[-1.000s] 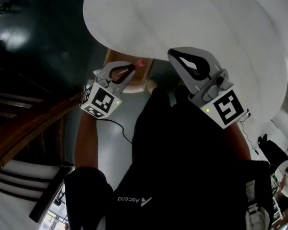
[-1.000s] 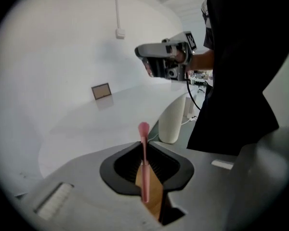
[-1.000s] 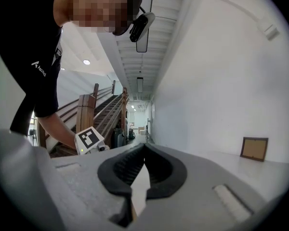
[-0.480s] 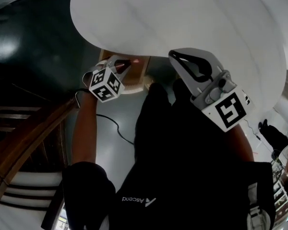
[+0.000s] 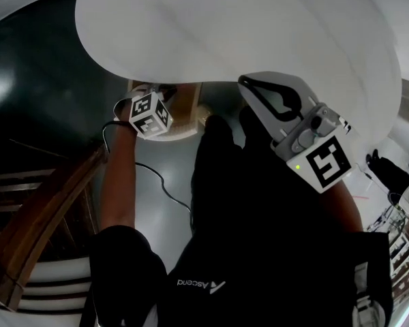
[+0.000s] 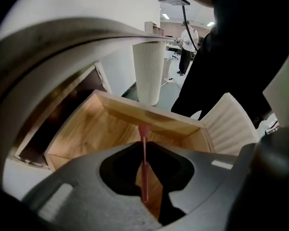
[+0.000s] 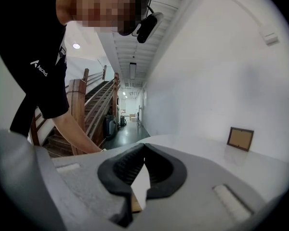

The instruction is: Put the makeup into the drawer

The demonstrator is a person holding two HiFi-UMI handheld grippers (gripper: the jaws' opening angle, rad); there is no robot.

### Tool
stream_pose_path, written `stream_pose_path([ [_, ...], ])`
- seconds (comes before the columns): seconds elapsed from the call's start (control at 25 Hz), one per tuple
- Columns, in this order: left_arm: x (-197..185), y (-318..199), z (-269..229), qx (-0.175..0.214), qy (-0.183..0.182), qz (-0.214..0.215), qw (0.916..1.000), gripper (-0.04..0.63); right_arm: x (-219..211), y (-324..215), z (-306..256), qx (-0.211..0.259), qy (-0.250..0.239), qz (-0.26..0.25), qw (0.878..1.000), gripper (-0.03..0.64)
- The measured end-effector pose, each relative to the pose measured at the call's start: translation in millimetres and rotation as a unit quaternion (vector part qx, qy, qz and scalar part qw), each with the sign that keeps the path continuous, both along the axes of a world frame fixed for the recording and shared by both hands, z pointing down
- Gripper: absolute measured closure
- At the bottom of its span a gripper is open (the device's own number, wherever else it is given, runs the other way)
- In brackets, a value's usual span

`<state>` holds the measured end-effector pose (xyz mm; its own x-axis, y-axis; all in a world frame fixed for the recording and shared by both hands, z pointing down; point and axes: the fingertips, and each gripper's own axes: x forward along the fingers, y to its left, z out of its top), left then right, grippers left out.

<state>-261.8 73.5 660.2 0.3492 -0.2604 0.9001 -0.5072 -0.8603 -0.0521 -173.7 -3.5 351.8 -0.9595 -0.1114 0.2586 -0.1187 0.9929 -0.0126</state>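
Pink makeup stick (image 6: pixel 144 174): thin, clamped lengthwise between the jaws of the left hand-held gripper (image 6: pixel 144 147). Wider pink tip poking out past the fingertips, seen against the inside and far wall of the wooden drawer (image 6: pixel 82 134). Touching nothing but the jaws.

Lettering: "Ascend" beside a small triangular mark, white on the black shirt (image 5: pixel 259 237). Upside down in the head view, slanted near the shoulder in the right gripper view. Black-and-white square markers on both gripper cubes.

Left gripper view only: drawer pulled open, pale wood inside, slanted under the rim of the counter (image 5: pixel 259 33). Ribbed white column (image 6: pixel 148 71) beyond the drawer.

Head view only: round white counter overhanging the drawer, left hand-held gripper low beneath its edge, cube uppermost. Makeup stick too small to make out there. Right hand-held gripper (image 5: pixel 244 82) held higher, at the counter's near edge, well apart from the drawer.

Right gripper view only: right jaws closed tip to tip, nothing between them. Small wooden picture frame (image 7: pixel 240 138) standing on the counter, wooden staircase (image 7: pixel 86 100) at left.
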Motion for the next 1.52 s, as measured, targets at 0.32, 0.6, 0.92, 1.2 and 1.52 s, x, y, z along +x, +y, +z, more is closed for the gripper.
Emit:
stream_pose_path([
  [0.32, -5, 0, 49, -0.038, -0.033, 0.039, 0.998, 0.541, 0, -4, 14, -0.004, 0.019, 0.008, 1.0, 0.614],
  [0.6, 4, -7, 70, -0.049, -0.039, 0.054, 0.9966, 0.541, 1, -3, 17, -0.006, 0.026, 0.006, 1.0, 0.614],
  [0.92, -4, -6, 83, -0.065, -0.053, 0.047, 0.9954, 0.538, 2, -3, 20, -0.005, 0.027, 0.008, 1.0, 0.614],
  [1.2, -5, -6, 78, -0.059, -0.054, 0.042, 0.9959, 0.499, 2, -5, 19, -0.006, 0.026, 0.006, 1.0, 0.614],
  [1.52, -3, -4, 48, -0.046, -0.075, 0.054, 0.9946, 0.511, 0, -4, 6, -0.007, 0.006, -0.007, 1.0, 0.614],
])
